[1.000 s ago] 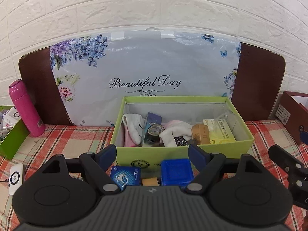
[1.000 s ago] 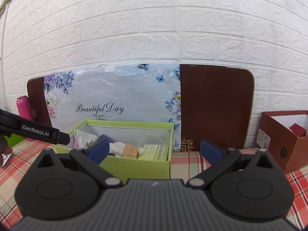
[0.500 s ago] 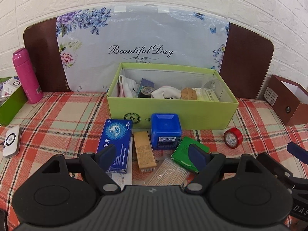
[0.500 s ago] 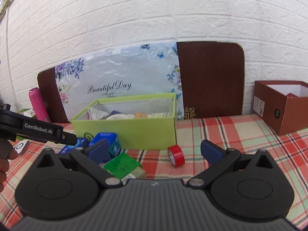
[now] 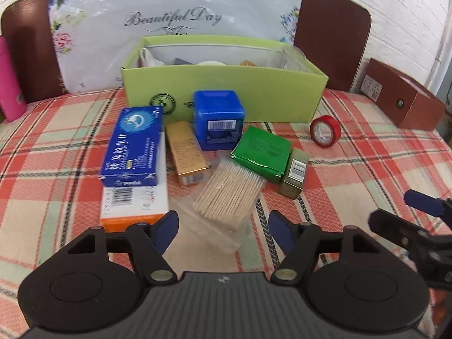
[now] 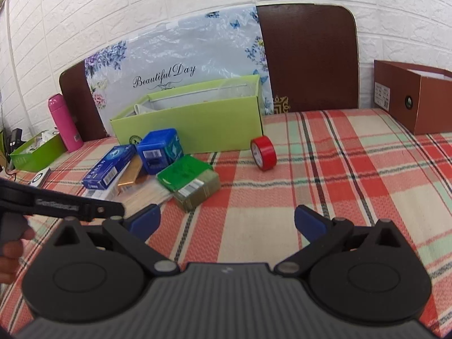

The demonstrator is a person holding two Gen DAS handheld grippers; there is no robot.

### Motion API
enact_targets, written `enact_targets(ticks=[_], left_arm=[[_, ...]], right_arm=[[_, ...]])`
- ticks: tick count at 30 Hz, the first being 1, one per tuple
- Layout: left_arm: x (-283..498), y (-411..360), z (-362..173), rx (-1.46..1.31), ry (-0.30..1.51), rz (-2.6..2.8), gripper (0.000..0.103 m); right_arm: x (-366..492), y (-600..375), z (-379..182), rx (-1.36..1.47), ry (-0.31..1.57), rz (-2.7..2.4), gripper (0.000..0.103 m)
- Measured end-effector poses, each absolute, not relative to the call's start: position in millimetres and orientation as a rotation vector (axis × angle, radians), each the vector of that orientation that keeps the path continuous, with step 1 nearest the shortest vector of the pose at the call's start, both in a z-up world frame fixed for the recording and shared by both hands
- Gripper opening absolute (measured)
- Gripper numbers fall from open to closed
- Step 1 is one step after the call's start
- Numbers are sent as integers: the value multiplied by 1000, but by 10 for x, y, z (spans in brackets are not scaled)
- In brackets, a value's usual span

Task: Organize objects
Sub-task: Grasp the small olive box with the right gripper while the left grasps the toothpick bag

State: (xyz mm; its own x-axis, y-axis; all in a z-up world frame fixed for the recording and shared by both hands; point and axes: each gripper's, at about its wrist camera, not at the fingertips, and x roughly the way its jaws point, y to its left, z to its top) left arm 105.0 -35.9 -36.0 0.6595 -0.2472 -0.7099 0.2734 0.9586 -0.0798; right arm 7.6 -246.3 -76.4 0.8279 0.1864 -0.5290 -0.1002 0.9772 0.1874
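Surface: desk under a red, green and cream plaid cloth point(image 5: 353, 169), set against a white brick wall.
Left gripper point(image 5: 223, 227): jaws closing but spread, pads touching nothing; below them lies the near end of the clear bag holding the toothpick bundle point(image 5: 230, 190).
Right gripper point(image 6: 227, 221): jaws spread wide, nothing between them, only bare cloth beneath; in the left wrist view it enters at the right edge.
Green storage box point(image 5: 254, 96): open-topped, at the back of the desk before a floral "Beautiful Day" panel point(image 5: 175, 5); it contains pale cloth items and small packages, mostly hidden by its front wall.
Blue cube box point(image 5: 219, 118): upright, touching or just in front of the storage box wall.
Long blue carton point(image 5: 132, 147): lies atop a white-and-orange carton point(image 5: 134, 206), left of the group.
Gold carton point(image 5: 188, 151): flat, between the long blue carton and the blue cube box.
Green packet point(image 5: 261, 154): rests partly on an olive carton point(image 5: 293, 176); its near corner overlaps the toothpick bundle.
Red tape roll point(image 5: 325, 131): stands on edge, apart from the group to its right, near the storage box corner.
Brown box point(image 6: 415, 99): at the far right of the desk.
Pink bottle point(image 6: 63, 123): upright at the far left, beside a low green tray point(image 6: 36, 154).
Hand point(image 6: 11, 243): partly visible at the left edge of the right wrist view, on the left gripper's handle.
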Motion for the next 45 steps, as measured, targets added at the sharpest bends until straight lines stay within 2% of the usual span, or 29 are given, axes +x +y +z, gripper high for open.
enact_targets(ticks=[3,6,7,9,17,20,22,24,27,28,31,32,36,39,40,42,43,45], left_arm=[[1214,-482,-499,82,816,-297,74],[1251,-487,-587,108,803,-292,47],[1222,-461,-565,109,807,-306,28],[1137,-377,-516,81,830,-316,19],[738,-182,-525,37,858,-295,18],[697,-205,-520,42,860,-309,18],[671,-199,-522,43,858,-320,18],[632,-178,-503,44,846,-344,18],[577,-165,-429,69,812,-351,21],[575,-159,-395,74,796,-353,28],[652,-198,-307,94,759,-374,67],[696,-260,-284,123,746,-388,69],[935,-527,-345,248,718,-443,71],[1092,-639,-506,298,773,-407,71],[1085,-626,-533,290,769,-404,71],[1025,-549,-538,231,785,-400,56],[981,-514,-519,193,816,-407,37],[845,-487,-463,171,838,-409,34]], right_arm=[[45,-2458,-768,139,577,152,103],[52,-2448,-774,129,575,149,103],[69,-2440,-781,123,578,148,103],[138,-2409,-796,115,582,143,103],[749,-1920,-950,45,630,190,87],[936,-1831,-1087,27,662,177,73],[952,-1906,-1147,50,694,164,33],[849,-2043,-1125,59,692,145,23],[621,-2271,-1101,37,702,140,22],[542,-2350,-1104,31,710,135,22],[342,-2528,-1084,68,717,128,22],[295,-2557,-1078,76,721,133,22],[179,-2535,-1042,64,717,139,25],[163,-2503,-1025,64,715,145,36],[161,-2491,-1020,56,710,145,37],[162,-2458,-1013,27,697,141,37],[170,-2448,-1012,21,694,139,37],[198,-2446,-1011,29,694,140,37]])
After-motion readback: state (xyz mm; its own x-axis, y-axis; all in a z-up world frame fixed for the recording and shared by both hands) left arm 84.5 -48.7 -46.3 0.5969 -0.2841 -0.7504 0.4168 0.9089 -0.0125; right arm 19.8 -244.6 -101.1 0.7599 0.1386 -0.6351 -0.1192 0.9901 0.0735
